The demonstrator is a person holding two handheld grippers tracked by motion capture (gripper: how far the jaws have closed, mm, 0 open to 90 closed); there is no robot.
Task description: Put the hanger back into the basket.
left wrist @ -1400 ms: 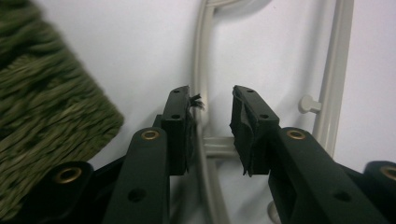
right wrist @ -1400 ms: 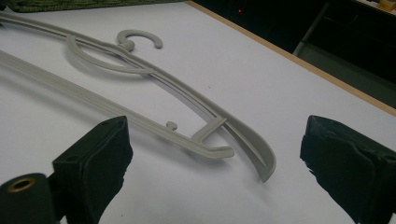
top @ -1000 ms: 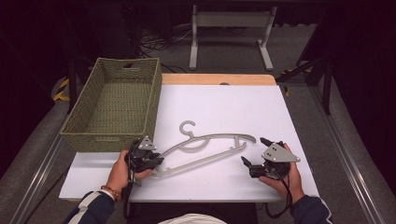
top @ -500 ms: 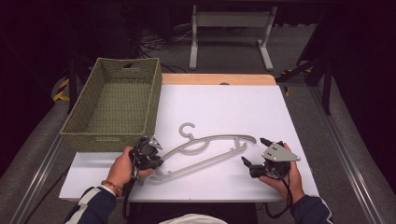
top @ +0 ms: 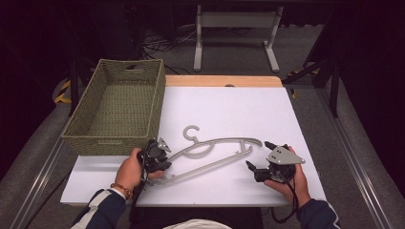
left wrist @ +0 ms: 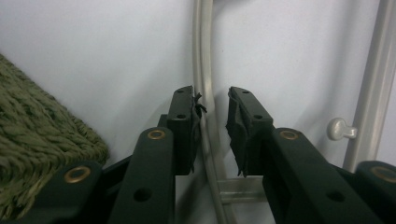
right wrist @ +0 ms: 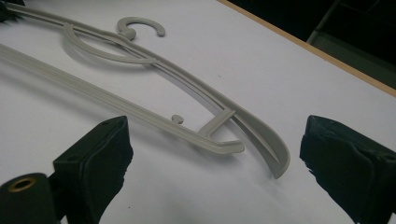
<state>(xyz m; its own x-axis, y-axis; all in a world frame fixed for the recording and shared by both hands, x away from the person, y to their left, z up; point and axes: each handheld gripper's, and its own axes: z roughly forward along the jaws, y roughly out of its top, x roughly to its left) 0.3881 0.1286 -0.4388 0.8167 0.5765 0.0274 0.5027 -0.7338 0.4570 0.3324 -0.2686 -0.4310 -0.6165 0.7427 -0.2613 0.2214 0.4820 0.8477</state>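
A grey plastic hanger point(top: 224, 140) lies flat on the white table point(top: 229, 105), hook pointing away from me. My left gripper point(top: 160, 155) is at the hanger's left end. In the left gripper view its jaws point(left wrist: 212, 100) straddle the hanger's upper arm point(left wrist: 203, 46): the left pad touches it and a narrow gap remains at the right pad. My right gripper point(top: 258, 154) rests on the table just short of the hanger's right end, wide open. In the right gripper view the hanger's right tip point(right wrist: 275, 158) lies between and beyond the spread jaws point(right wrist: 217, 140).
A green woven basket point(top: 110, 143) stands at the table's left, just beyond my left hand; its wall point(left wrist: 37, 121) is close to the left jaw. A wooden strip edges the table's far side point(top: 224, 80). A metal stand point(top: 234, 19) is on the floor behind.
My left gripper has slid a little right and forward onto the hanger's left end, its jaws now around the upper arm. The right gripper has stayed put.
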